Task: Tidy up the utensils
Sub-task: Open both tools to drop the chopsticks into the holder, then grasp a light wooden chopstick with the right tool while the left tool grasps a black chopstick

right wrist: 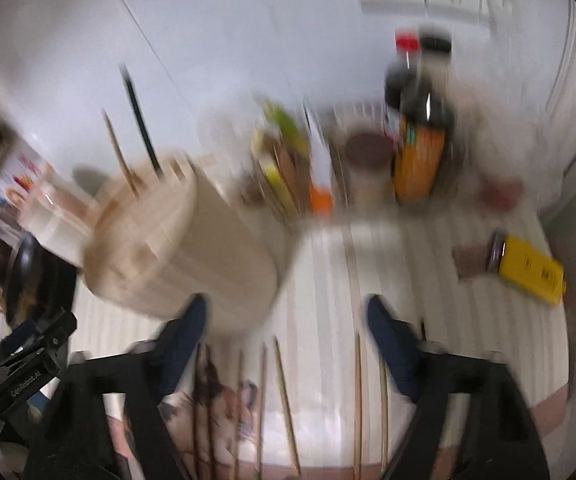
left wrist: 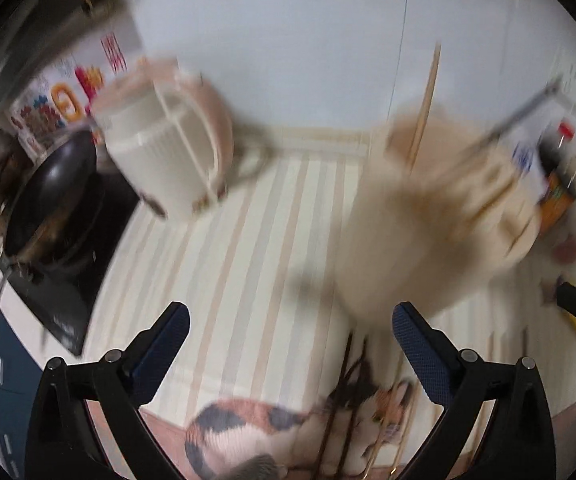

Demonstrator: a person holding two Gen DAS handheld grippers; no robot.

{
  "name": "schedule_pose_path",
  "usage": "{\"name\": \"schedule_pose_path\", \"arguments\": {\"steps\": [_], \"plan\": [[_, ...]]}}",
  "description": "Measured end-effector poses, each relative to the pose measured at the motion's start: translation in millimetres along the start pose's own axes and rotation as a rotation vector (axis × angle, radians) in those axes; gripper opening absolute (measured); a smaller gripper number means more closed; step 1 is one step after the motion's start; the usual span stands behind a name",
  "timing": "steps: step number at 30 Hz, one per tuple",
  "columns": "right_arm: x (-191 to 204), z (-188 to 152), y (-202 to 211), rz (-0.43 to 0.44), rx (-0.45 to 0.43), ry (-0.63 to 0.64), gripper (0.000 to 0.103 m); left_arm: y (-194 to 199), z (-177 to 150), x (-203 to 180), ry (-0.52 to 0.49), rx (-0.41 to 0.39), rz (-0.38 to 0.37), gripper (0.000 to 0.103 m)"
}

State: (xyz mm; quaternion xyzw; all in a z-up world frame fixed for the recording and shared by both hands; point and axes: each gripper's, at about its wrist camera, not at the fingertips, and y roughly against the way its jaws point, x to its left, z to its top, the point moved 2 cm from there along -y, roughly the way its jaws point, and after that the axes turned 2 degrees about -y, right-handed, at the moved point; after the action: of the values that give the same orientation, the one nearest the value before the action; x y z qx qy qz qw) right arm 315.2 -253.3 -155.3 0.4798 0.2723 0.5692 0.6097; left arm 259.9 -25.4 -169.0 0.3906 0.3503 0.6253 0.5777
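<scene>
A cream utensil holder stands on the striped cloth, blurred, with a wooden chopstick and a dark utensil sticking out. It also shows in the right wrist view, with chopsticks in it. Several loose chopsticks lie on the cloth near the front edge, also in the left wrist view. My left gripper is open and empty, just left of the holder's base. My right gripper is open and empty above the loose chopsticks.
A black wok on a cooktop and a white kettle stand at the left. Bottles and jars crowd the back wall. A yellow box lies at the right. The cloth has a cat print.
</scene>
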Motion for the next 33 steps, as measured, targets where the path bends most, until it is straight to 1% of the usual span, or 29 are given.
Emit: {"name": "schedule_pose_path", "arguments": {"steps": [1, 2, 5, 6, 7, 8, 9, 10, 12, 14, 16, 18, 21, 23, 25, 27, 28, 30, 31, 32, 33], "plan": [[-2, -9, -11, 0.004, 0.033, 0.001, 0.054, -8, -8, -2, -0.004, 0.026, 0.004, 0.103], [-6, -18, -23, 0.014, 0.072, -0.002, 0.048, -19, -18, -5, -0.013, 0.062, 0.010, 0.103], [-12, -47, -61, 0.022, 0.183, 0.011, 0.036, -50, -48, -14, -0.049, 0.157, 0.013, 0.102], [-13, -54, -68, 0.020, 0.204, 0.018, 0.035, -60, -58, -18, -0.060, 0.188, 0.013, 0.102], [-12, -62, -79, 0.015, 0.233, 0.031, 0.032, -67, -65, -21, -0.070, 0.215, 0.007, 0.102], [-12, -70, -88, 0.011, 0.259, 0.039, 0.031, -77, -74, -26, -0.080, 0.250, -0.005, 0.096], [-11, -76, -95, 0.006, 0.278, 0.045, 0.031, -84, -81, -29, -0.087, 0.277, -0.013, 0.086], [-11, -82, -102, 0.001, 0.299, 0.051, 0.031, -90, -86, -32, -0.093, 0.300, -0.020, 0.083], [-7, -95, -113, -0.012, 0.328, 0.063, 0.031, -103, -95, -36, -0.100, 0.342, -0.031, 0.071], [-7, -103, -123, -0.022, 0.356, 0.069, 0.031, -107, -98, -38, -0.102, 0.356, -0.033, 0.064], [-8, -109, -130, -0.035, 0.374, 0.074, 0.031, -111, -101, -40, -0.108, 0.367, -0.034, 0.062], [-7, -115, -134, -0.044, 0.390, 0.082, 0.031, -113, -102, -41, -0.116, 0.369, -0.029, 0.055], [-5, -120, -138, -0.053, 0.405, 0.097, 0.031, -114, -103, -42, -0.116, 0.377, -0.039, 0.048], [-2, -123, -139, -0.059, 0.410, 0.110, 0.031, -114, -103, -42, -0.121, 0.373, -0.041, 0.047], [-1, -126, -141, -0.069, 0.414, 0.123, 0.031, -113, -105, -43, -0.126, 0.369, -0.053, 0.042], [1, -130, -143, -0.084, 0.424, 0.140, 0.031, -114, -105, -45, -0.129, 0.367, -0.082, 0.024], [6, -130, -146, -0.092, 0.430, 0.147, 0.032, -114, -105, -46, -0.134, 0.364, -0.087, 0.019], [18, -133, -149, -0.118, 0.424, 0.188, 0.032, -113, -105, -50, -0.148, 0.361, -0.085, 0.004], [21, -135, -149, -0.134, 0.422, 0.212, 0.030, -114, -105, -52, -0.156, 0.360, -0.077, 0.004], [22, -137, -149, -0.160, 0.418, 0.230, 0.019, -115, -105, -53, -0.163, 0.360, -0.067, 0.004], [21, -140, -147, -0.194, 0.409, 0.243, 0.011, -116, -105, -52, -0.160, 0.361, -0.056, 0.004]]}}
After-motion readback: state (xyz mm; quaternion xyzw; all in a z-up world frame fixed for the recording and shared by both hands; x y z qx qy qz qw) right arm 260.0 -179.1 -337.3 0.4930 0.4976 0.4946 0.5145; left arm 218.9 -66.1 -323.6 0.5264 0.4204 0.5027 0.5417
